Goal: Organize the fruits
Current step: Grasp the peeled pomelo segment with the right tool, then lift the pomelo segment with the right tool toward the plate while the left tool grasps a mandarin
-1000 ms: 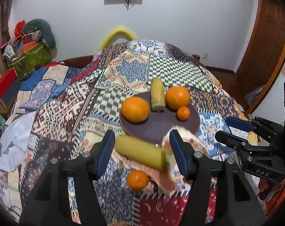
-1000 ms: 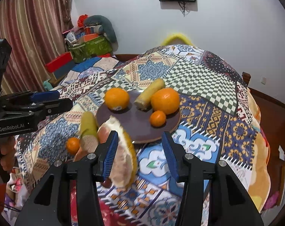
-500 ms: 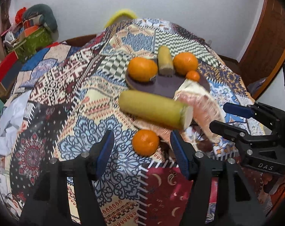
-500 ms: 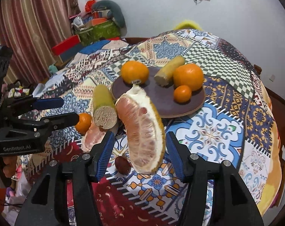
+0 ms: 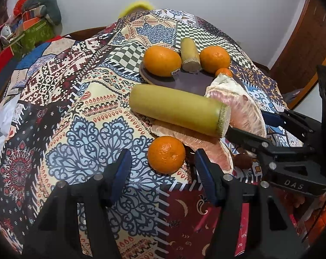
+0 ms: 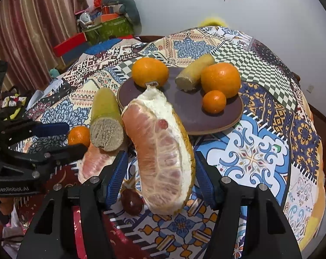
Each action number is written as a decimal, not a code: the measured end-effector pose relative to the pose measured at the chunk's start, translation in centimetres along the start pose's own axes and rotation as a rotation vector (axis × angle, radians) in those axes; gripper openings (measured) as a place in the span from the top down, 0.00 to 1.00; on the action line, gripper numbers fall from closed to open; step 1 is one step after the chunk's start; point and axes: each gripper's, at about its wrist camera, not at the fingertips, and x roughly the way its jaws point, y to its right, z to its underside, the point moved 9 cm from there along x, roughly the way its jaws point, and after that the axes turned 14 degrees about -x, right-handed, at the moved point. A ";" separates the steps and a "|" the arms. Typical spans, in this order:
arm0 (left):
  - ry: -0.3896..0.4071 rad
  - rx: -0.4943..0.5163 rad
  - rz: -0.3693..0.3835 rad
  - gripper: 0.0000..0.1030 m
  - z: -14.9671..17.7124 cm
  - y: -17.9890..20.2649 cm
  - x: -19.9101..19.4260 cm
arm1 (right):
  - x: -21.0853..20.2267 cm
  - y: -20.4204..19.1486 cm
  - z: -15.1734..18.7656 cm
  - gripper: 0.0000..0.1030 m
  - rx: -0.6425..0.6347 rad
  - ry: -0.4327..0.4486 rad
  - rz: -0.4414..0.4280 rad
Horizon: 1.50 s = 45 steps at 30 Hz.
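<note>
Left gripper: your left gripper stands with jaws apart over the patchwork cloth. The small mandarin lies just ahead, between the two blue pads; the pads do not press on it, and nothing is held.

Right gripper: your right gripper has just been opening its jaws. The big pomelo wedge lies between the pads. The right pad is very close to the peel, the left pad stands clear of it, so the jaws are apart with no grip.

Pomelo wedge: it lies on the cloth, flesh side up, its far tip reaching to the rim of the plate.

Second pomelo piece: a smaller pink piece lies left of the big wedge, partly under the cut stalk.

Sugarcane piece on cloth: the thick yellow-green stalk rests on the smaller pomelo piece, just before the plate, with its cut end toward your right gripper.

Plate: dark and round, it carries two large oranges, one small mandarin and a shorter cane piece between the oranges.

Dark red fruit: a small one lies on the cloth just beside the near end of the big wedge, close to your right gripper's left pad.
</note>
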 end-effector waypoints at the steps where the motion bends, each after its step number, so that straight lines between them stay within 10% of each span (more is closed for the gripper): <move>1: 0.001 0.002 0.004 0.41 0.0 0.1 0.1 | -0.1 0.1 -0.1 0.48 0.003 0.001 0.004; 9: 0.001 0.005 0.006 0.64 0.0 0.4 0.7 | 0.0 0.4 0.0 0.54 -0.007 -0.005 0.009; 45: 0.187 0.024 0.019 0.64 -5.5 2.0 -5.4 | -6.4 3.8 -3.0 0.55 0.070 0.175 0.064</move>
